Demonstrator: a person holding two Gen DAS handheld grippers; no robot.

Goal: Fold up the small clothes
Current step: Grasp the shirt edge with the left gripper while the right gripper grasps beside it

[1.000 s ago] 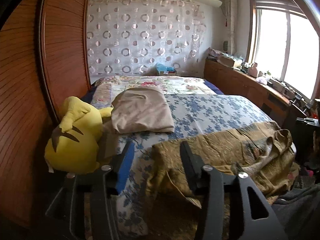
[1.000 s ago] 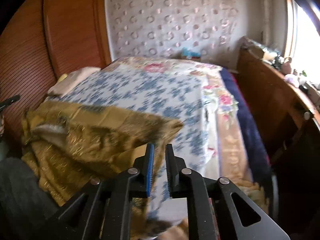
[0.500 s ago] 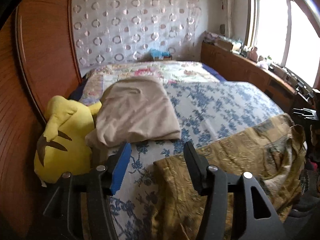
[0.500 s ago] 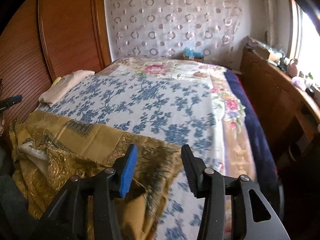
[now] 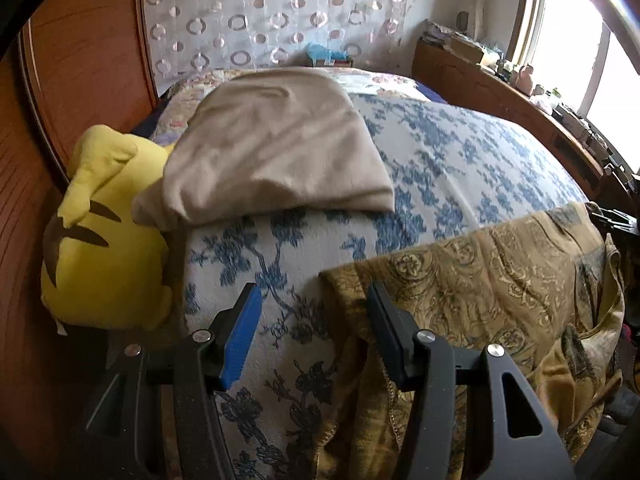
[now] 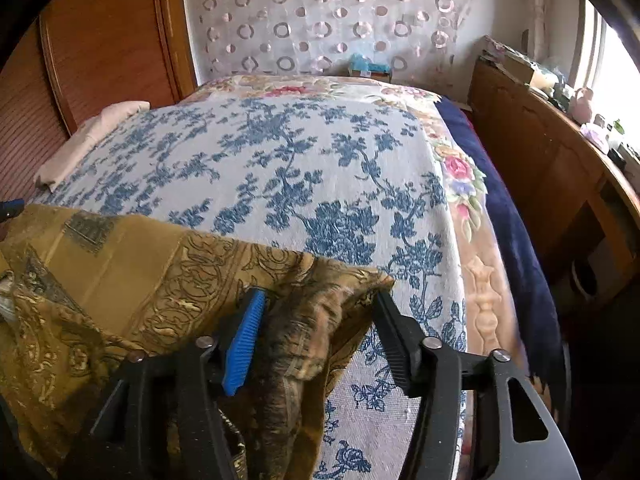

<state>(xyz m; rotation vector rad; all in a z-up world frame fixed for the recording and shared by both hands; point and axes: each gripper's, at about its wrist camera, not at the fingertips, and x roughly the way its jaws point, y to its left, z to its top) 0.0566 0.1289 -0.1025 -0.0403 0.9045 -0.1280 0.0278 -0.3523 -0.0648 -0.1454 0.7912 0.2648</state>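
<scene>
A golden patterned cloth (image 5: 500,272) lies rumpled across the near edge of the bed, hanging over the front. In the left wrist view my left gripper (image 5: 313,292) is open over the cloth's left corner, which lies by the right finger without being pinched. In the right wrist view the cloth (image 6: 140,272) ends in a bunched right corner that sits between the jaws of my right gripper (image 6: 320,296). Those jaws are opening and the pads do not press the fabric. A folded beige garment (image 5: 280,148) rests farther back on the left.
The bed cover (image 6: 300,160) is white with blue flowers. A yellow plush toy (image 5: 100,240) is wedged between the bed and the wooden wall panel (image 5: 80,60) on the left. A wooden sideboard (image 6: 540,168) with clutter runs along the right under the window.
Both grippers came forward and down toward the bed. The right jaws went from nearly shut to wide apart, and the cloth's raised right corner settled onto the cover.
</scene>
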